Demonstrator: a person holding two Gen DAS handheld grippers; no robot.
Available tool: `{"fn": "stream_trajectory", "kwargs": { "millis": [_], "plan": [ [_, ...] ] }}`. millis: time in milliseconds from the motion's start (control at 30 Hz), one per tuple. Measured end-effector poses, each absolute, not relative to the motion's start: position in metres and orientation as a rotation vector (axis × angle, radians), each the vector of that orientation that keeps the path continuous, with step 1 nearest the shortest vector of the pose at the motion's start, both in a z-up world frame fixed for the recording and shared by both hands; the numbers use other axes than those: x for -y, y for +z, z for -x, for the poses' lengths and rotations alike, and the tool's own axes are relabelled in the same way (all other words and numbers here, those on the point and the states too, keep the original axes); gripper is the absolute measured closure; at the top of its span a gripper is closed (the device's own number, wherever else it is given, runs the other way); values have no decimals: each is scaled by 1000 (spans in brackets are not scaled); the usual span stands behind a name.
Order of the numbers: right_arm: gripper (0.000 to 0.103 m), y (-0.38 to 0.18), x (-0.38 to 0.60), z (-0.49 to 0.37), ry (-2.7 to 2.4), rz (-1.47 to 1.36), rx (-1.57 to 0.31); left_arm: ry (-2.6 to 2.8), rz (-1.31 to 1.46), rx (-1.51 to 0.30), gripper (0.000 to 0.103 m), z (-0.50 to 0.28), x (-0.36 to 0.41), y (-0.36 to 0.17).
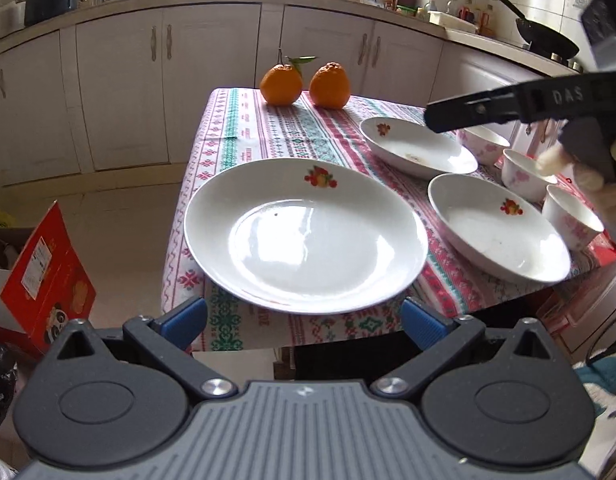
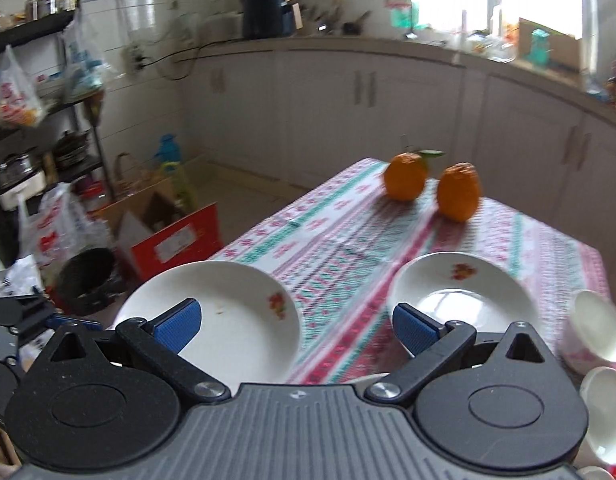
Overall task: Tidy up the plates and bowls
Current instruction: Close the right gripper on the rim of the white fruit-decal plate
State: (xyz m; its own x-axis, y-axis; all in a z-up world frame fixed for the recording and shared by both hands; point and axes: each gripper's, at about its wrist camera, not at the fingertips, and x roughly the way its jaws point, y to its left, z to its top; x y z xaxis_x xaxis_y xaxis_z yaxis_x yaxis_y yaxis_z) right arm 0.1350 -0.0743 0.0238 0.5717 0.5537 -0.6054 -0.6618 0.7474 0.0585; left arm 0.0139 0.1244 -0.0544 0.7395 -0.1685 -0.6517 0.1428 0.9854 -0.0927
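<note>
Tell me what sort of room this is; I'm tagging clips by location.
Most likely a home kitchen: cabinets under a cluttered counter, a wok on the stove, and a tablecloth-covered table with plates and bowls.

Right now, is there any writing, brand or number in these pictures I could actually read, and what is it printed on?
"DAS": raised letters on the black arm of the right gripper, seen in the left view.
Red box on the floor: white label with print too small to read.
Red box in the right view: white label, blurred.
Tablecloth: woven patterns only, no legible words.
Plates and bowls: fruit and flower pictures, no text.
</note>
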Motion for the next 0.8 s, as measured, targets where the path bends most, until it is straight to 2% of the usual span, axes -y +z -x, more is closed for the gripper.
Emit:
{"fn": "stream_trajectory", "kwargs": {
  "millis": [333, 733, 800],
  "plan": [
    [0, -10, 42, -183, 856, 175, -864, -206, -72, -711, 1, -22, -123, -66],
    [0, -33, 12, -225, 949, 191, -1022, -259, -60, -697, 1, -32, -131, -72],
    [4, -38, 9, -231, 958, 185, -1046, -265, -67, -694, 1, -32, -130, -73]
  ]
}}
